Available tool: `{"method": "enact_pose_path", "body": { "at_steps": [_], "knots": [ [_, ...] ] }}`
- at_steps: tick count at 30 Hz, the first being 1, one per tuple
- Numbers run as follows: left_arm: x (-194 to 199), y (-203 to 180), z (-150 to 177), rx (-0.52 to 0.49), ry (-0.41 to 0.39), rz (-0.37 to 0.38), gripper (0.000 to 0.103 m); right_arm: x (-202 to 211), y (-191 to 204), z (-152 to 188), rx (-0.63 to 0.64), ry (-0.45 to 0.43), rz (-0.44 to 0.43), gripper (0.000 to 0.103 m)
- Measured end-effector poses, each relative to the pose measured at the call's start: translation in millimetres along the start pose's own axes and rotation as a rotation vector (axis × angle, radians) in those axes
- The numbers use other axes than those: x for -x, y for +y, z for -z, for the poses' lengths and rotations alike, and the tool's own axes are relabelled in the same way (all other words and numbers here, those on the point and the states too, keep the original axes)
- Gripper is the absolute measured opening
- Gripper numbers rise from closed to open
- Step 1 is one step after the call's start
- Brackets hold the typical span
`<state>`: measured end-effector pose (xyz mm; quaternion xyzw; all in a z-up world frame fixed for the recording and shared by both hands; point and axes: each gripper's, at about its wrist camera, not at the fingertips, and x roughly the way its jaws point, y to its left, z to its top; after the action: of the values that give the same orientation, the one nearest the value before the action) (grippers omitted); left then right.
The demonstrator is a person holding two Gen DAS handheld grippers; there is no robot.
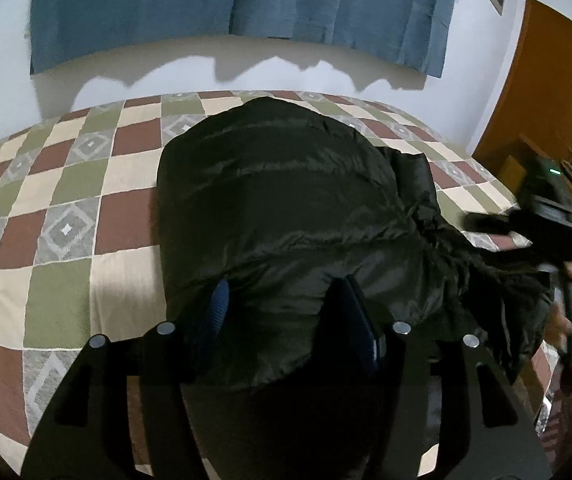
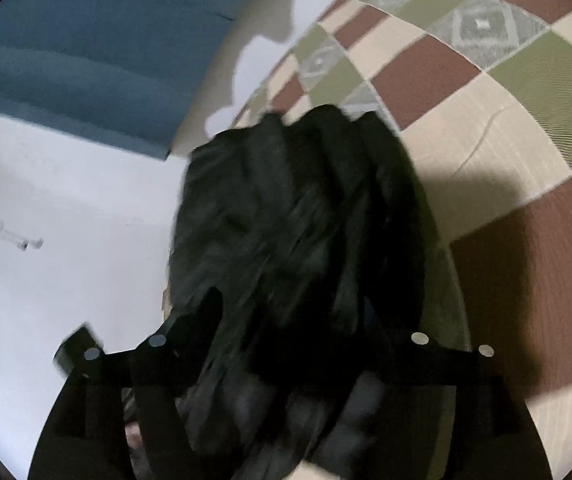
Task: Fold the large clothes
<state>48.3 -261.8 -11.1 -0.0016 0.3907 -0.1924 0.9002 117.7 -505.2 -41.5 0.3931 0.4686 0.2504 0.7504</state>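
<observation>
Left tongs [image 1: 286, 312] wide, astride black puffy quilted jacket [image 1: 286, 208] | right tongs [image 2: 290, 320] wide, fabric between | jacket bundled on checked bedspread [image 1: 65, 208], right edge loose, folding unfinished

Both wrist cams close over jacket [image 1: 286, 208]

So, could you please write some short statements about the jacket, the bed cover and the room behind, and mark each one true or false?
1. A black puffy quilted jacket lies on the bed. True.
2. The bed cover is plain white. False: the checked patchwork bed cover has red-brown, olive, cream and grey squares.
3. A blue fabric curtain hangs on the wall behind the bed. True.
4. The door is painted green. False: the wooden door is orange-brown.
5. Jacket fabric lies between the fingers of the left hand-held gripper. True.
</observation>
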Motion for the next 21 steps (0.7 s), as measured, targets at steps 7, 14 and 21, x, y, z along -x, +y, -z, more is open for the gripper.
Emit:
{"method": "enact_pose_path", "body": {
  "at_steps": [7,14,21],
  "knots": [
    [-3,-3,3,0.001,-0.001,-0.005,0.058,-2,14,45,0.109,0.064,0.142,0.064],
    [-14,-9,9,-0.043,0.010,-0.005,0.058,-17,-32,51,0.030,0.098,0.139,0.032],
    [-27,-7,14,-0.040,0.022,0.007,0.058,-18,-50,52,0.001,0.087,0.105,0.029]
  ]
}}
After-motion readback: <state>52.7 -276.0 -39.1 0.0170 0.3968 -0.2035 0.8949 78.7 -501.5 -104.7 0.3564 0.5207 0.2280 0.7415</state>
